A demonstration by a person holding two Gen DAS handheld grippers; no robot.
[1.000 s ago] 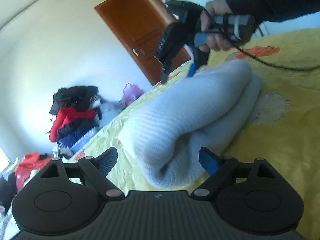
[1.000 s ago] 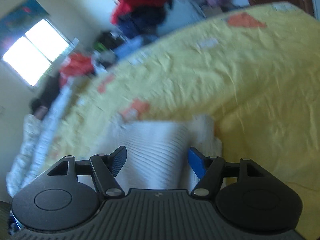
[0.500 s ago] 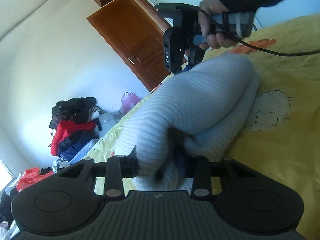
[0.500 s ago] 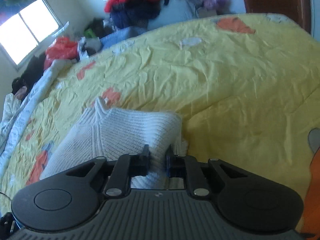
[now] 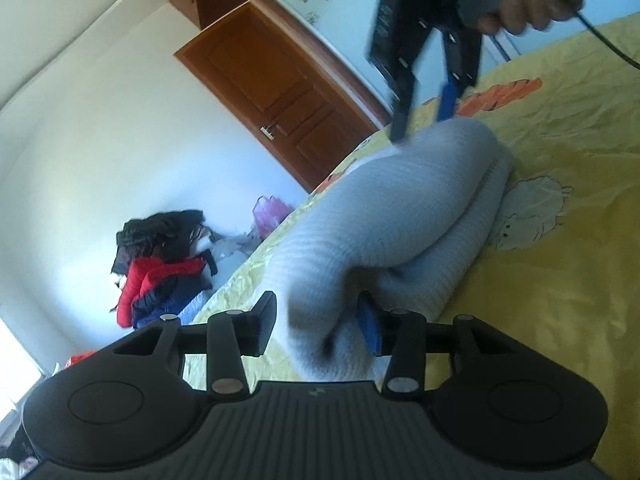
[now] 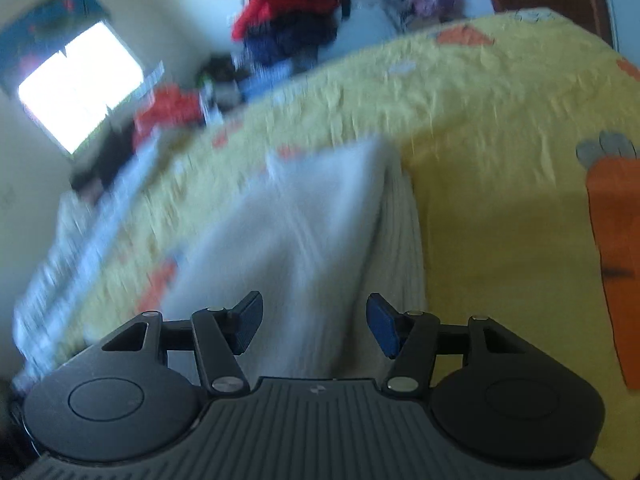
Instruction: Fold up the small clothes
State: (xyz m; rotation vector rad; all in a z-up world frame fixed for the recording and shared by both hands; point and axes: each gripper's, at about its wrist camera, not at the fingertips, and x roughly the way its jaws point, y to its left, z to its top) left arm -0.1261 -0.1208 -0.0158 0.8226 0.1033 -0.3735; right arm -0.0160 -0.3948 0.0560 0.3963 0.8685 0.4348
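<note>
1. The white knit garment (image 5: 400, 216) lies folded over on the yellow bed (image 5: 560, 280), doubled along its length.
2. The left hand-held gripper (image 5: 316, 324) is opening; half a second ago it was pinched on the near end of the knit. The fabric now sits between the jaws, which seem to have let go.
3. The right hand-held gripper (image 6: 312, 326) is also opening, partway wide. It has pulled back from the far end, which it gripped a moment ago, and its view is blurred.
4. In the left view, that gripper hangs just above the garment's far end.
5. Judgement: both releases suggest this fold is laid; smoothing or a second fold probably follows.
</note>
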